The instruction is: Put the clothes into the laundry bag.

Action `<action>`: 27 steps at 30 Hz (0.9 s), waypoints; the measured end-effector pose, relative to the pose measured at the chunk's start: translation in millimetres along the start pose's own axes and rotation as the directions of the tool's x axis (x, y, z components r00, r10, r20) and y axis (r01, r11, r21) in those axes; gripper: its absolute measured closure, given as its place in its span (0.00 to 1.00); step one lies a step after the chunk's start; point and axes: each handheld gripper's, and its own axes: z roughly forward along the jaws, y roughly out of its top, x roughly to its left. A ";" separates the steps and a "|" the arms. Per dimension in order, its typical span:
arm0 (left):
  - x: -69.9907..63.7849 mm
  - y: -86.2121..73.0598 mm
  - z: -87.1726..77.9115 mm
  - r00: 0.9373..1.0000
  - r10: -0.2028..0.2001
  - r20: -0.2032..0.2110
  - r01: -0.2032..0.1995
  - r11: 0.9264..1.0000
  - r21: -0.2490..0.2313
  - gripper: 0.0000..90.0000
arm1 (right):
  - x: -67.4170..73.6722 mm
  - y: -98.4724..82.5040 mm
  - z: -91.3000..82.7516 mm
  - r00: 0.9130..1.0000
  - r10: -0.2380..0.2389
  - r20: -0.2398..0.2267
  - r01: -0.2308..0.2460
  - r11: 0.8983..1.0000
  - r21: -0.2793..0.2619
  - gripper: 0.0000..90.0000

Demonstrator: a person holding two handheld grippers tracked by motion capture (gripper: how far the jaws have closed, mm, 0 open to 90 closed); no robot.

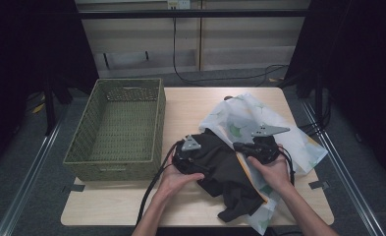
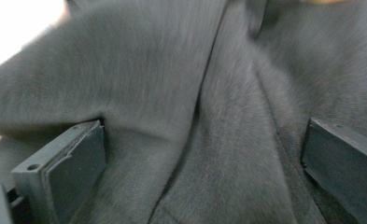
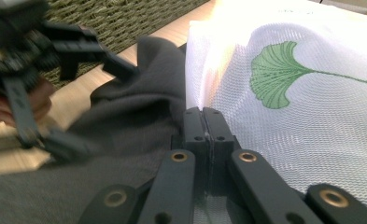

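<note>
At the far left of the bench (image 1: 195, 101) we see a woven green basket (image 1: 117, 125), well apart from the work; its weave also shows at the top of the right gripper view. Moving right, our left hand (image 1: 173, 179) carries the left hand-held gripper (image 2: 204, 158), which sits on the near-left part of the dark grey garment (image 1: 222, 167); in the left gripper view its jaws stand wide apart, with a raised fold of the grey cloth lying between them and no pad pressing on it; that picture is a little blurred. The garment lies crumpled at the middle of the bench, partly over and touching the white mesh bag (image 1: 244, 120) printed with green leaves; a strip of orange shows along the garment's right edge in the high view. Further right, our right hand (image 1: 274, 172) carries the right hand-held gripper (image 3: 203, 122); its jaws are pressed together at the seam where grey cloth meets white mesh, and we see thin mesh running down into the closed jaws, so it appears pinched on the bag's edge; the bag spreads away to the right, one green leaf (image 3: 284, 74) plain on it.
</note>
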 end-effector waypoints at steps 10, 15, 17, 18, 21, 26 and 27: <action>-12.6 -10.0 22.0 0.995 0.075 0.067 -0.082 0.991 0.107 0.03 | 6.0 2.1 9.8 1.000 -0.018 -0.017 0.018 1.000 0.012 1.00; -19.5 -9.5 16.9 0.992 0.110 0.068 -0.116 0.989 0.090 0.45 | 7.8 2.0 17.3 1.000 -0.023 -0.019 0.023 0.999 0.022 1.00; -20.5 -8.6 16.0 0.994 0.088 0.065 -0.094 0.992 0.090 0.61 | 10.1 4.5 18.1 0.999 -0.026 -0.023 0.027 1.000 0.015 1.00; -19.9 -9.0 16.6 0.996 0.061 0.063 -0.065 0.996 0.066 0.70 | 11.4 6.3 18.0 0.999 -0.027 -0.026 0.028 1.000 0.008 1.00; -14.9 -7.9 16.1 0.996 0.007 0.087 -0.011 0.999 0.044 0.83 | 17.4 12.2 18.2 0.998 -0.039 -0.043 0.039 0.999 -0.008 1.00; -12.1 -2.6 11.0 0.995 -0.034 0.092 0.036 0.999 -0.022 0.85 | 29.2 25.7 16.4 0.994 -0.051 -0.097 0.045 0.997 -0.057 1.00; -12.1 -1.7 9.8 0.994 -0.054 0.098 0.059 0.997 -0.047 0.86 | 31.9 29.3 15.2 0.992 -0.051 -0.115 0.043 0.996 -0.074 1.00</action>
